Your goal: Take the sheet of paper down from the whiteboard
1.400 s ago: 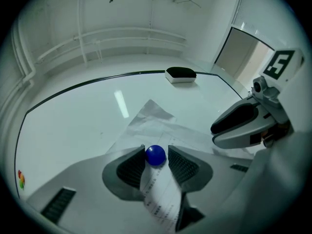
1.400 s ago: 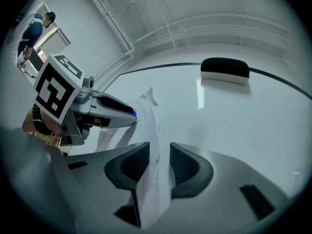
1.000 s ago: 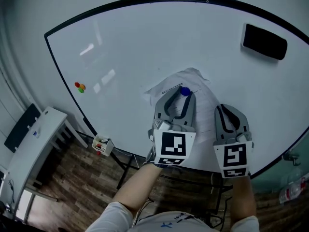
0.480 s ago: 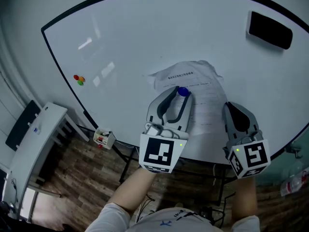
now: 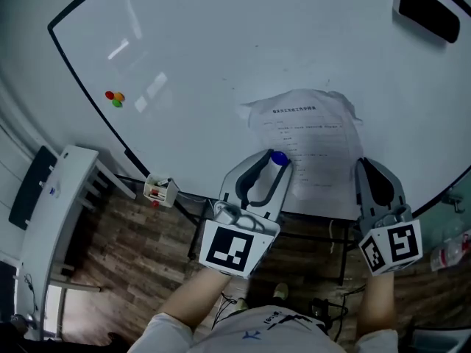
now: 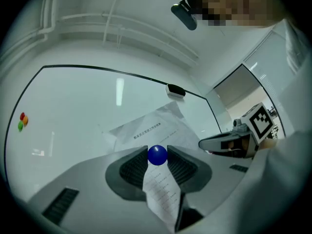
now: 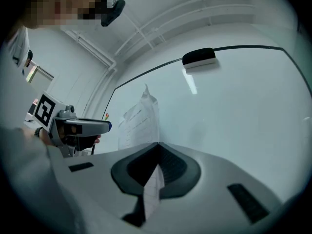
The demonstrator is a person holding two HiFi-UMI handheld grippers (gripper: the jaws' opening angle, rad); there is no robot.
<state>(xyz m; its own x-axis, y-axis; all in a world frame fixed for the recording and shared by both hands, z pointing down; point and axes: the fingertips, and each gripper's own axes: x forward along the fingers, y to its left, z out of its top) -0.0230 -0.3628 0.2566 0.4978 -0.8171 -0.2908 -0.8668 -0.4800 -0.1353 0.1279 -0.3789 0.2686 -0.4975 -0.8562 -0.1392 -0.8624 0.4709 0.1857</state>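
Observation:
The printed sheet of paper (image 5: 313,142) lies crumpled against the whiteboard (image 5: 221,50), its lower edge drawn towards me. My left gripper (image 5: 274,162) is shut on a round blue magnet (image 5: 278,158) at the sheet's lower left. In the left gripper view the magnet (image 6: 157,155) sits between the jaw tips and a strip of the paper (image 6: 163,194) runs back between the jaws. My right gripper (image 5: 366,165) is shut on the sheet's lower right edge; in the right gripper view a fold of paper (image 7: 152,189) is pinched between its jaws.
A black eraser (image 5: 430,9) sticks to the board's upper right. Red, orange and green magnets (image 5: 113,98) sit at its left. A small box of markers (image 5: 158,191) hangs at the board's lower edge. A white table (image 5: 48,226) stands lower left over wooden floor.
Both grippers have come down and back towards me, and the sheet has slid down the board with them. The right jaws have shut on the paper's edge.

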